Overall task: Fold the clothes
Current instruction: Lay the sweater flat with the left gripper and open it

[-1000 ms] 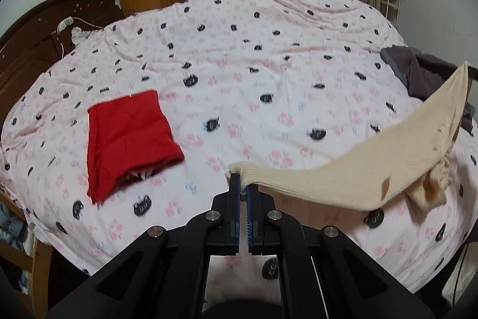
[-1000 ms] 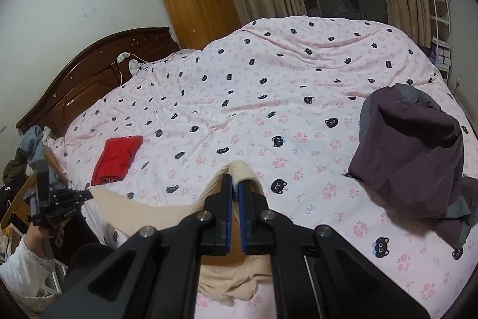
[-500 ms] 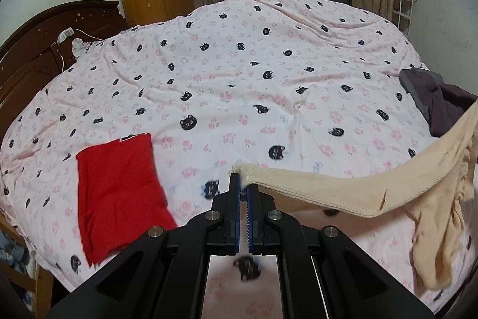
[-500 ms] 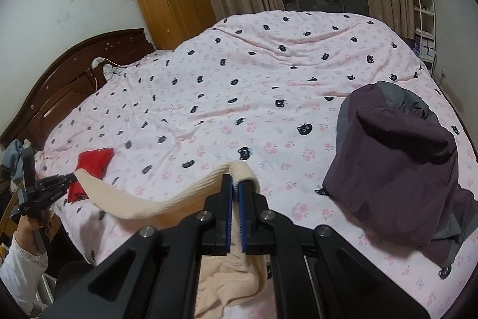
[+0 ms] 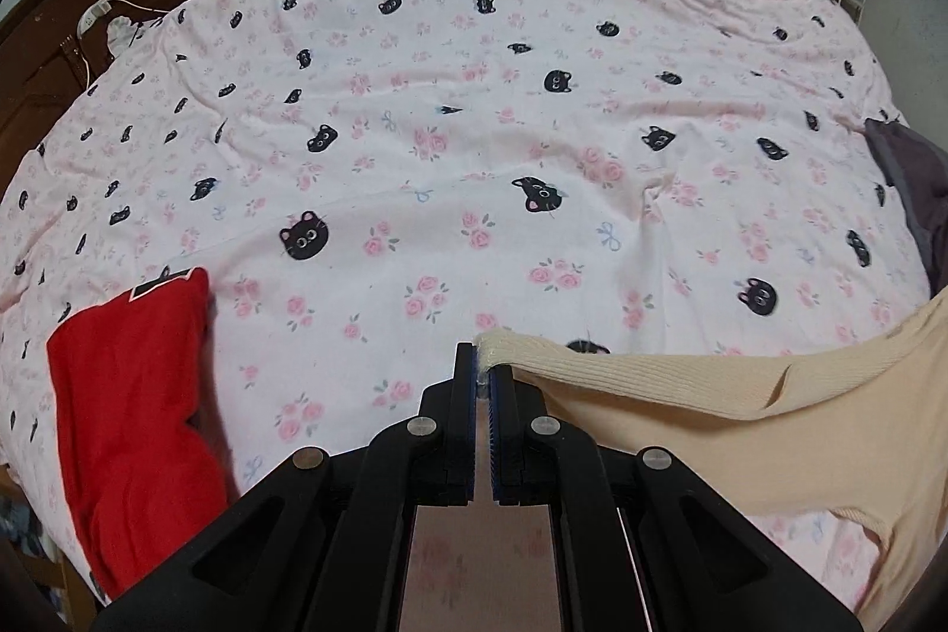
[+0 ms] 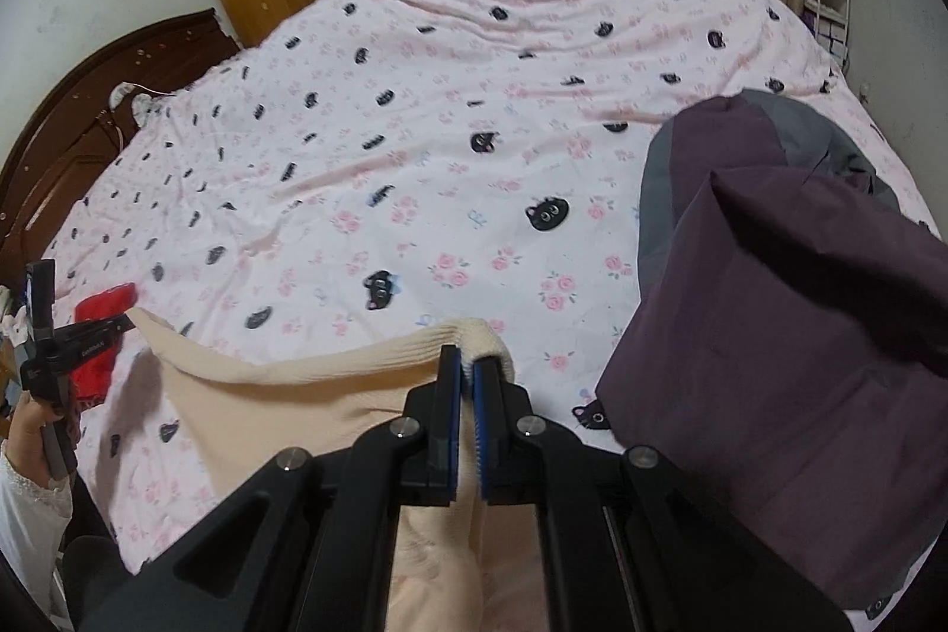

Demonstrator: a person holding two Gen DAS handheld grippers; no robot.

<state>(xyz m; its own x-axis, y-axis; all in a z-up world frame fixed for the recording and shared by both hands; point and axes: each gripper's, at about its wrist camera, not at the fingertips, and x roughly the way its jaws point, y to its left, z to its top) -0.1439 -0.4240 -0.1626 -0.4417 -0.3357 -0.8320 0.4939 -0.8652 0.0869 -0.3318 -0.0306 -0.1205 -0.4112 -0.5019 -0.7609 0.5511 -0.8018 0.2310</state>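
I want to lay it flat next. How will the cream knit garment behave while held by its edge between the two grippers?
Likely floppy: the cream knit garment sags between the left gripper and right gripper. Its loose lower part bunches, so it may crease when it lands on the bed cover. The ribbed hem probably stretches.

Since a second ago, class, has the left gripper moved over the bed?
Yes. The left gripper has come forward and lower; the folded red garment now lies beside it rather than ahead.

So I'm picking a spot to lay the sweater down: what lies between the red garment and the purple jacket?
Only bare bedspread between the red garment and purple jacket, seen in the right wrist view.
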